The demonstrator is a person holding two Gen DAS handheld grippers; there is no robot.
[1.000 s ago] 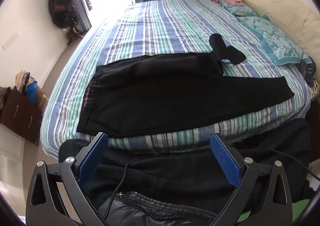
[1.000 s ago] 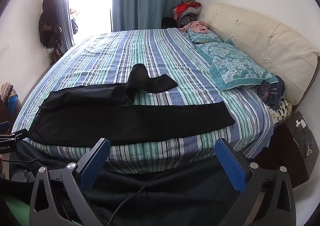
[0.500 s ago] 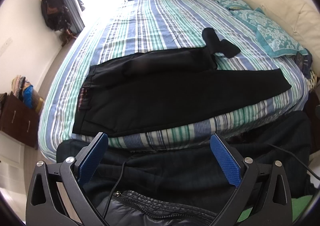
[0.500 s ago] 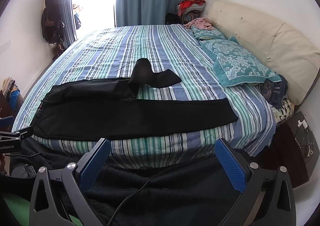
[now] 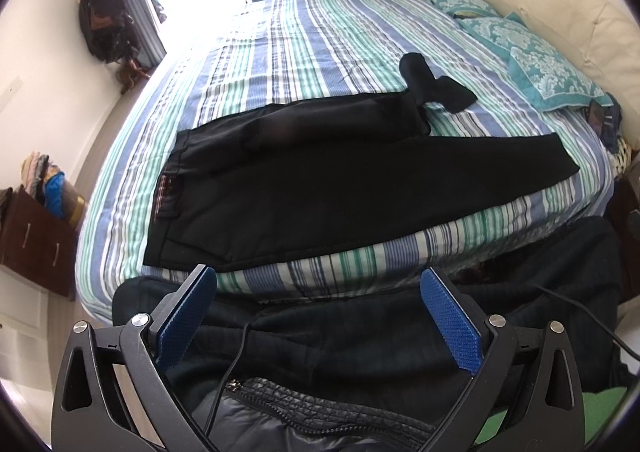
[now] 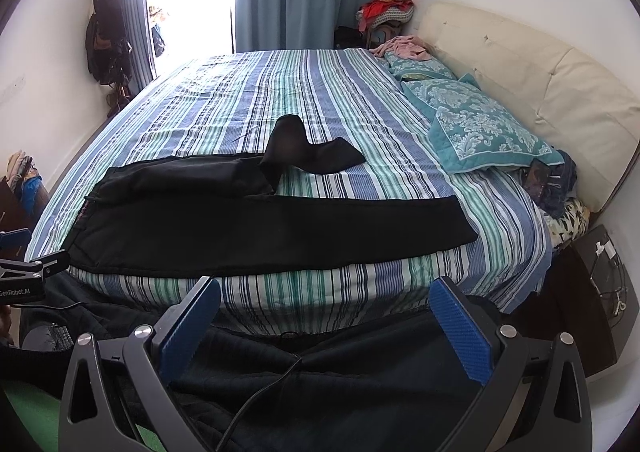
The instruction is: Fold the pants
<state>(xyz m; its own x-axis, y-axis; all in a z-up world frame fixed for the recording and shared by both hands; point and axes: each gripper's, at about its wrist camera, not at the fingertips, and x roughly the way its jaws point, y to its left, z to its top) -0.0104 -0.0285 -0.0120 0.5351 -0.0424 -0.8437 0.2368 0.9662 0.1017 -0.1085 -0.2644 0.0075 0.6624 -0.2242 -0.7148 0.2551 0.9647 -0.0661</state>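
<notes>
Black pants (image 5: 320, 187) lie on the striped bed (image 5: 320, 35) near its front edge, waistband to the left. The near leg lies flat and runs right to its hem (image 6: 452, 223). The far leg is crumpled, its end bent up and back (image 6: 304, 151). My left gripper (image 5: 318, 280) is open and empty, held back from the bed edge, below the waist part. My right gripper (image 6: 326, 288) is open and empty, in front of the bed edge, below the near leg.
Teal pillows (image 6: 480, 127) and a cream headboard (image 6: 540, 71) lie at the right. A dark nightstand (image 6: 588, 292) stands by the bed's right corner. Brown drawers (image 5: 36, 244) stand at the left. My dark jacket (image 5: 320, 352) fills the foreground.
Both grippers have moved a little nearer the bed and tilted, so the pants look larger. The pants have not moved. Both jaws stay open.
</notes>
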